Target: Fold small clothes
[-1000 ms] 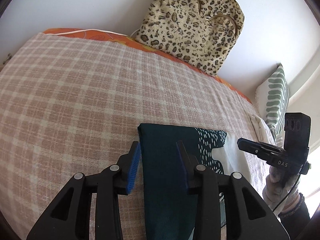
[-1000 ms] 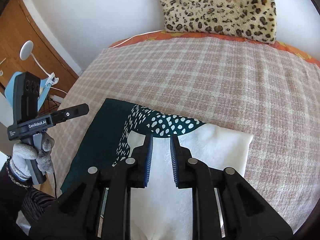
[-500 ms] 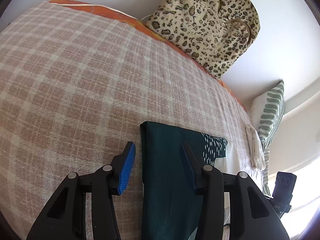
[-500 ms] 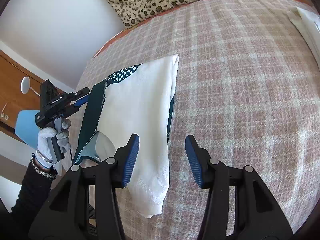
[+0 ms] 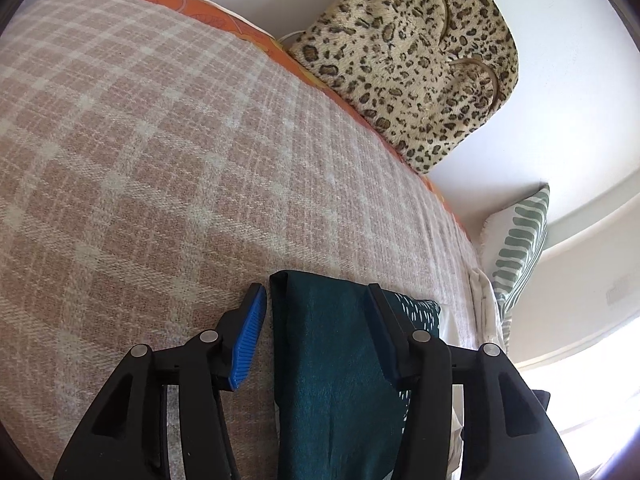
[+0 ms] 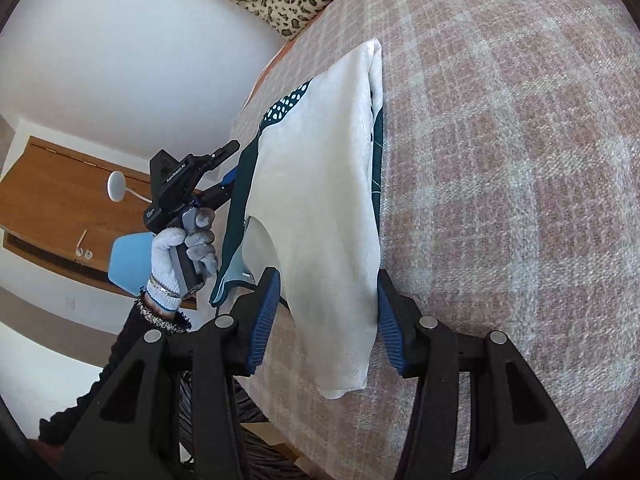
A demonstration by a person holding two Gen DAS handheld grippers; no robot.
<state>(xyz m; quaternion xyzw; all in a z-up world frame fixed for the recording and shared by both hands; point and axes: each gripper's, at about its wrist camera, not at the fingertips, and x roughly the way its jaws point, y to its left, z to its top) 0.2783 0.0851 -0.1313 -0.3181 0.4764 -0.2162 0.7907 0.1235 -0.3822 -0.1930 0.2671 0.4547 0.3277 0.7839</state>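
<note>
Lying folded on the bed [image 6: 520, 160], garment [image 6: 320, 184], apparently ungripped.

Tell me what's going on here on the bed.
A person is folding a small garment, dark teal and white, on a plaid blanket, with a handheld gripper in each hand. The left gripper straddles the teal edge, its jaws opening and not pressing the cloth. The right gripper stands open around the white end that hangs over the bed's edge. Neither holds the garment. A leopard-print bag leans against the wall.
</note>
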